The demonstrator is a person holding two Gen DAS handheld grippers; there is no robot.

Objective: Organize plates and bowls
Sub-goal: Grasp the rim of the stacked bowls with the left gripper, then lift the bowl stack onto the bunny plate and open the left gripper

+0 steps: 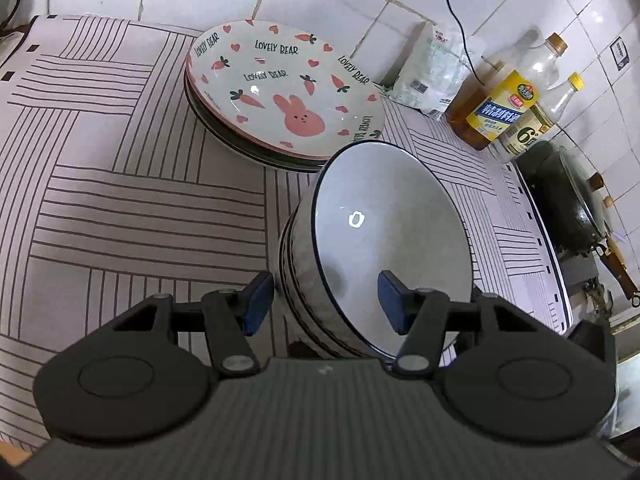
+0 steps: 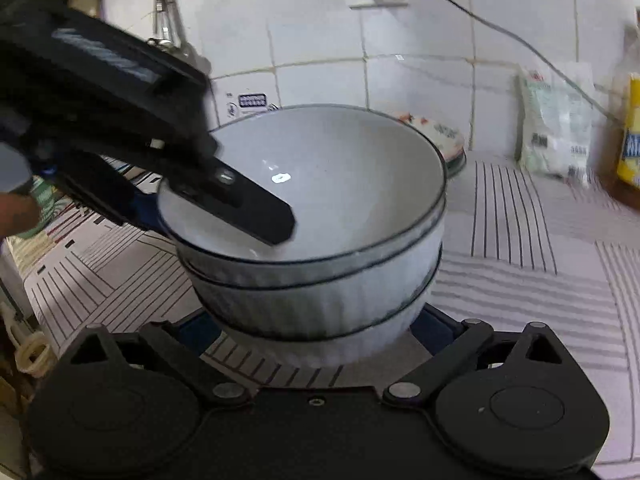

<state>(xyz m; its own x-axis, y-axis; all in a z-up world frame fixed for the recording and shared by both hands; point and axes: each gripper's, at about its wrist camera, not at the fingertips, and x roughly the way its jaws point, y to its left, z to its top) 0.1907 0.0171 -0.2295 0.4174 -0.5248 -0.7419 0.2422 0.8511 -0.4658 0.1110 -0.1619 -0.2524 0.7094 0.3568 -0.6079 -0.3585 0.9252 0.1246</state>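
Note:
A stack of white ribbed bowls with dark rims [image 1: 384,232] [image 2: 320,248] stands on the striped cloth. My left gripper [image 1: 326,300] is open and straddles the top bowl's near rim, one finger inside the bowl and one outside; in the right wrist view it [image 2: 224,208] reaches in from the left. My right gripper [image 2: 316,332] is open, with its blue pads on either side of the lowest bowl's base. A stack of plates with a pink rabbit and carrots [image 1: 280,92] lies beyond the bowls near the wall; it shows partly in the right wrist view [image 2: 440,136].
Oil and vinegar bottles [image 1: 504,100] and a plastic bag [image 1: 432,72] stand by the tiled wall on the right. A dark wok [image 1: 568,196] sits past the cloth's right edge. A cable [image 1: 452,8] hangs on the wall.

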